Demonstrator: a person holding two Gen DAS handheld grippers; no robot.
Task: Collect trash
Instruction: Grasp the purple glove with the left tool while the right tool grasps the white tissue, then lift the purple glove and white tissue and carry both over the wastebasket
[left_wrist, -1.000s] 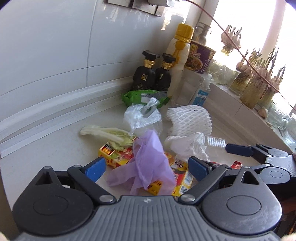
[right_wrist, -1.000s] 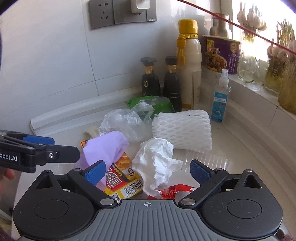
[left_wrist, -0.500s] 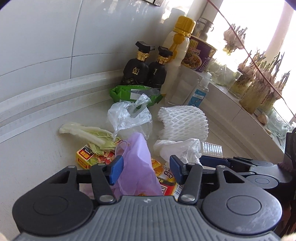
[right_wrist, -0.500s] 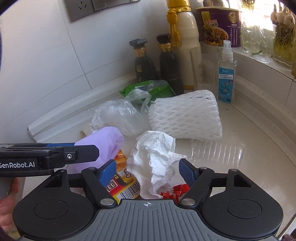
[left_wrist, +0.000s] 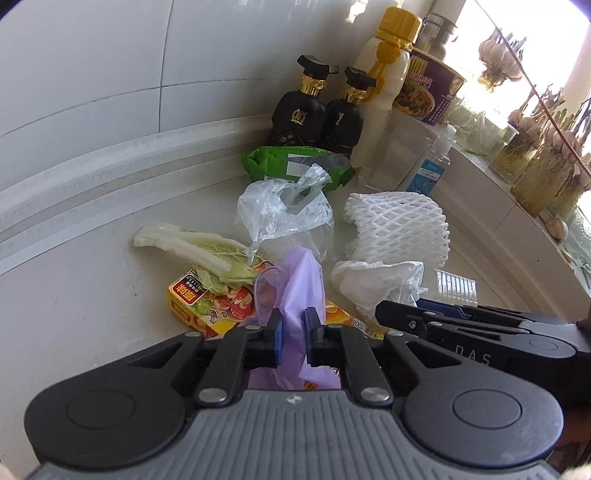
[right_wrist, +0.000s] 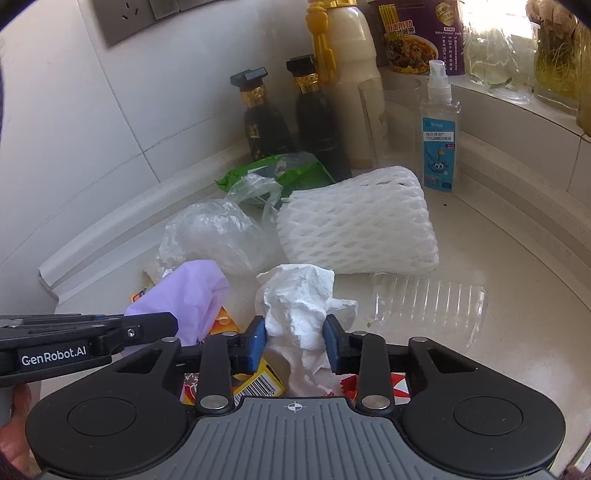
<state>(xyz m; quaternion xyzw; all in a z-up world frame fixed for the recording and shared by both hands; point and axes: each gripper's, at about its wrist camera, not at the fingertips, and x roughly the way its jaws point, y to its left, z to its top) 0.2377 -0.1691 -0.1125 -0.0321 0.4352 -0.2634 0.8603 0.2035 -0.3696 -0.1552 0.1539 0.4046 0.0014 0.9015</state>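
A purple plastic bag (left_wrist: 295, 295) is pinched in the just-closed left tool (left_wrist: 293, 334), while crumpled white tissue (right_wrist: 301, 306) is clamped by the right tool (right_wrist: 295, 341), whose jaws have also just been closing, above snack wrappers (left_wrist: 207, 302) on the counter (right_wrist: 498, 240). Beyond, foam netting (right_wrist: 358, 229) and sauce bottles (left_wrist: 314, 110) are seen. Thin plastic may slip free when lifted, or the wrappers be dragged along.

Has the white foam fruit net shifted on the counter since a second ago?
No. In the right wrist view the white foam fruit net lies beside the blue-labelled spray bottle and in front of the green packet, as before; only the camera has come closer.
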